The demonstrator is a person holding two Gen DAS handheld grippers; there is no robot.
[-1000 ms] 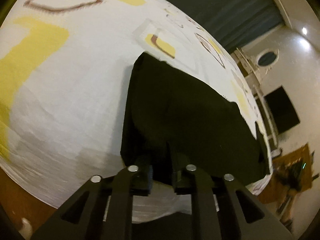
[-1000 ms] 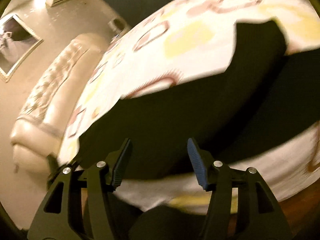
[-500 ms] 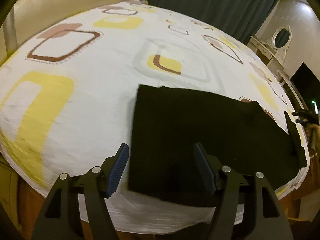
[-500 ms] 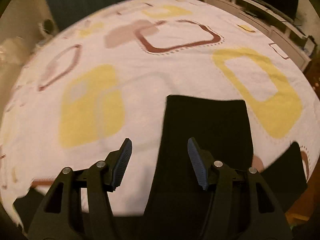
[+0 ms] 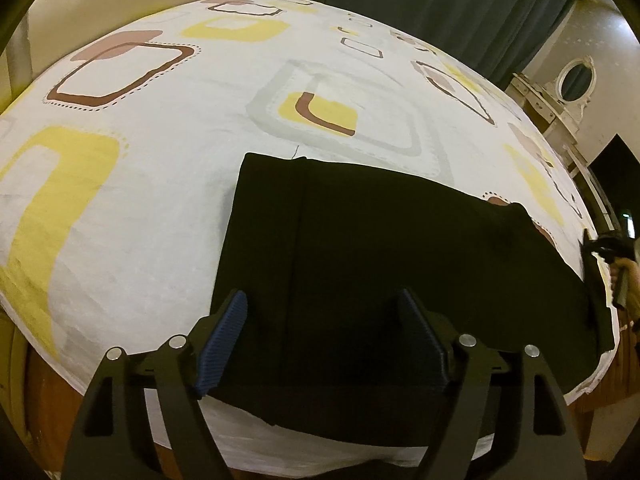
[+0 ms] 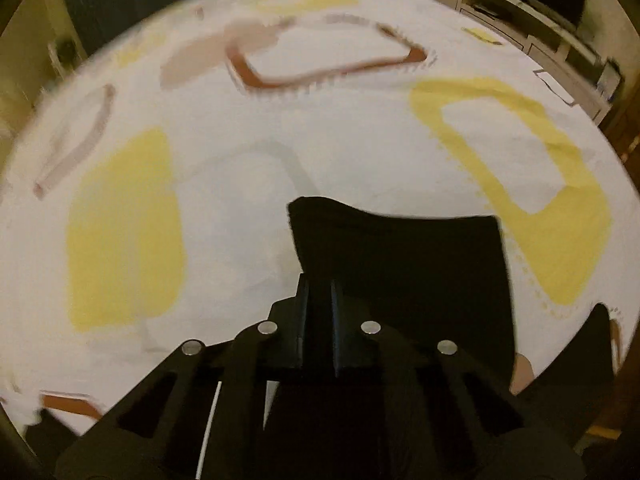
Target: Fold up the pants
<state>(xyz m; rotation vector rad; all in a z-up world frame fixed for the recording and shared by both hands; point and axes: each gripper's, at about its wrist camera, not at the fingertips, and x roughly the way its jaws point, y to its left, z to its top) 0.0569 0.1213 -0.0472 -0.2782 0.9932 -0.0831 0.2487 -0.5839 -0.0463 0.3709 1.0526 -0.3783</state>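
Black pants (image 5: 380,260) lie flat on a white bedsheet with yellow and brown shapes (image 5: 160,140), near the bed's front edge. My left gripper (image 5: 324,332) is open, its blue pads above the near left end of the pants, holding nothing. In the right wrist view the right gripper (image 6: 318,300) is shut on an edge of the black pants (image 6: 420,264), with the cloth pinched between its pads. The right gripper also shows at the far right of the left wrist view (image 5: 600,248).
A cream padded headboard (image 5: 120,0) stands beyond the bed at the left. Dark curtains (image 5: 440,4) hang at the back. A white dresser with an oval mirror (image 5: 572,80) and a dark screen (image 5: 616,168) stand at the right. The wooden bed frame (image 5: 40,392) shows below the sheet.
My left gripper let go of the pants, opened and drew back. My right gripper swung over the other end, moved in and shut on the pants' edge.
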